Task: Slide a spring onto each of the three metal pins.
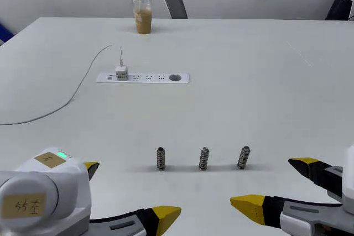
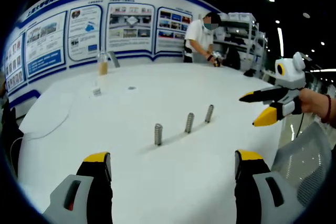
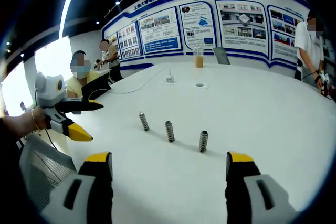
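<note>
Three springs (image 1: 204,158) stand upright in a row toward 6 o'clock on the tabletop (image 1: 249,81), flanked by the spread, empty left gripper (image 1: 130,192) at 7 and right gripper (image 1: 271,183) at 5; light, squashy coils, probably best pinched gently mid-length.

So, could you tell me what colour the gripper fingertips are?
Yellow fingertips, clearest in head view.

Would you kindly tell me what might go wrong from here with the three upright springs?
The right spring leans slightly, so a nudge may topple it. The left spring and middle spring stand close by; the open left gripper or right gripper, both low near the row, might knock a neighbour when reaching for one.
</note>
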